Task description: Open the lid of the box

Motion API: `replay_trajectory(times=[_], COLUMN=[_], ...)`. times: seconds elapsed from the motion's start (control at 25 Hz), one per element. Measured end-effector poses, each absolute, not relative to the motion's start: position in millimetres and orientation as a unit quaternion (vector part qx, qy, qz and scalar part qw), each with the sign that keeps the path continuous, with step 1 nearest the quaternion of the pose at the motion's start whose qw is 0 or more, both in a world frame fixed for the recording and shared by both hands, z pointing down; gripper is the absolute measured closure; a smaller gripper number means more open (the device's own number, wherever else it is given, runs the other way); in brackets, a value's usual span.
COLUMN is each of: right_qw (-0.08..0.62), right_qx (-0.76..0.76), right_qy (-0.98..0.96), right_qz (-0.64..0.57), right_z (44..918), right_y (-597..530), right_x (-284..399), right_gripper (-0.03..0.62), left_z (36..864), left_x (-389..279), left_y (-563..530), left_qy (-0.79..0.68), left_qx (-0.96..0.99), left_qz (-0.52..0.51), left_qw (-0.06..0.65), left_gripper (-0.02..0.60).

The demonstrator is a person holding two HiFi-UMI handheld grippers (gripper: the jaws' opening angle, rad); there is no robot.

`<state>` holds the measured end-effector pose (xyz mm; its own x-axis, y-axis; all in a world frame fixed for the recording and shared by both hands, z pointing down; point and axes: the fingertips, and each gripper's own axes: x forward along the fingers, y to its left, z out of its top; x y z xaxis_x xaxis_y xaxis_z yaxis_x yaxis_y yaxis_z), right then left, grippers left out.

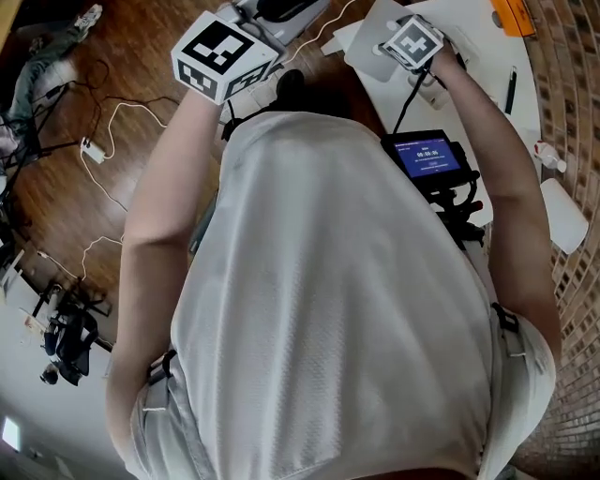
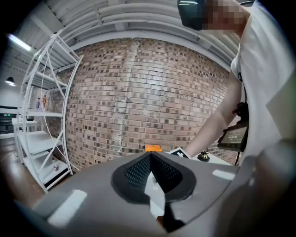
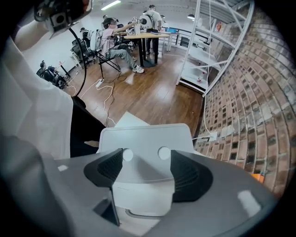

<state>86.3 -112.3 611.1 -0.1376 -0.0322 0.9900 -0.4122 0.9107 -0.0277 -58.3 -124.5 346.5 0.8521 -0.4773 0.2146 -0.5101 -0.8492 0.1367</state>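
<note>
**Reporter:** Two tongs, one job. Where is the box [image 3: 143,199]?

**Photographer:** On the white table [image 1: 483,66], directly under the right gripper [image 3: 146,155]. Its jaws stand wide apart and press on nothing. The lid [image 3: 148,136], a white panel with two round holes, rises between and just beyond the pads.

**Reporter:** And the left gripper [image 2: 150,156]?

**Photographer:** Well away from the box, jaws together on nothing, aimed at a brick wall [image 2: 134,92].

**Reporter:** How will that lid handle?

**Photographer:** It looks thin, stiff and light, and smooth enough to slip. I'd pinch its free top edge above the holes and swing it gently, because the box itself may slide.

**Reporter:** Anything in the way?

**Photographer:** Little near the box. An orange object [image 1: 514,14] and a pen [image 1: 511,89] lie to the box's right on the table. Cables [image 1: 103,150] trail over the floor, well off to its left.
</note>
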Motion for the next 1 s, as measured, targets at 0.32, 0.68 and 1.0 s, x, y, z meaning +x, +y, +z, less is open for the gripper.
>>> replay_trajectory(times=[0.32,0.68,1.0], right_qw=[0.545,0.339,0.213], right_qx=[0.194,0.298,0.428], right_qy=[-0.808,-0.890,-0.875], right_qz=[0.109,0.069,0.070], right_z=[531.2,401.6,330.4], right_y=[-133.5,-135.3,-102.1], right_x=[47.3,44.1,127.5], right_gripper=[0.318,0.591,0.592], left_z=[328.8,318.4,306.9], left_x=[-30.5,14.5,71.9], left_y=[-120.2,-131.6,-105.8], left_qy=[-0.203,-0.150,-0.074], left_qx=[0.973,0.985,0.993], left_qz=[0.077,0.061,0.064], left_qw=[0.073,0.067,0.059], left_gripper=[0.581,0.581,0.580])
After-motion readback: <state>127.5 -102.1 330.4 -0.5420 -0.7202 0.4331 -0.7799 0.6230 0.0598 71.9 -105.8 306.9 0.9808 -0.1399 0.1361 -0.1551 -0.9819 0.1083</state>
